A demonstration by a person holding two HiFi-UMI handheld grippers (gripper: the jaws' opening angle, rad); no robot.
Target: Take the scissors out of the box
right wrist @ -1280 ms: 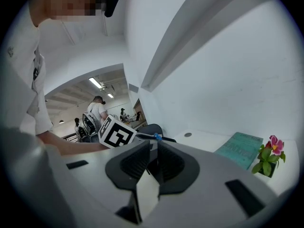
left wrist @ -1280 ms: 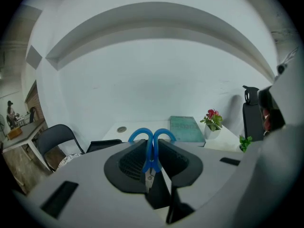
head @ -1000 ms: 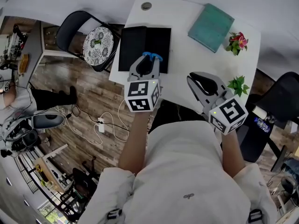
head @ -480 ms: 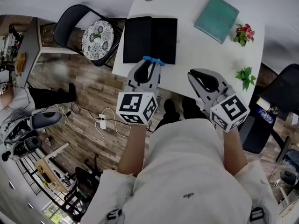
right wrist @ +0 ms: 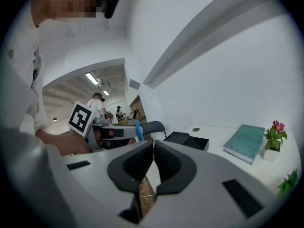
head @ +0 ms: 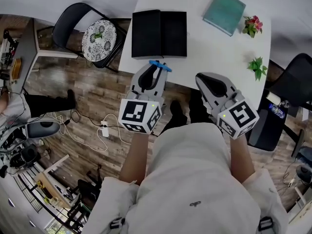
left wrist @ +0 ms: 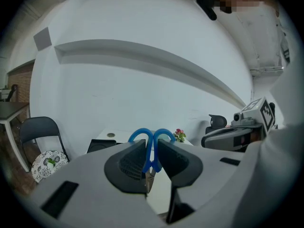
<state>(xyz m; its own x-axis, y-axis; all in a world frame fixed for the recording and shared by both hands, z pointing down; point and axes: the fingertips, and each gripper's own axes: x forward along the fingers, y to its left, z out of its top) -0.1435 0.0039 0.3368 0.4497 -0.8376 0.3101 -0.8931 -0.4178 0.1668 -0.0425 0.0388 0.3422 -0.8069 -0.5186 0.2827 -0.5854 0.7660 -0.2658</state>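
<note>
Scissors [left wrist: 142, 136], blue handles clamped in left gripper [left wrist: 151, 150] jaws, black box [head: 159, 34] at 12 o'clock on white table [head: 214, 48], right gripper [right wrist: 153, 148] at 3 o'clock, jaws together, empty.

Pale shirt, grey hand-held tools.
The person wears a white short-sleeved shirt [head: 195, 169] with a small grey emblem [head: 195, 204] on the front and a black buckle [head: 116, 223] low at each side. The left gripper [head: 156, 68] and right gripper [head: 203, 80] have smooth light-grey shells and black jaws with ribbed pads [left wrist: 129, 161]. Each carries a white cube [head: 139, 115] printed with black square markers, with a small green light [head: 223, 115] glowing at its edge.
</note>
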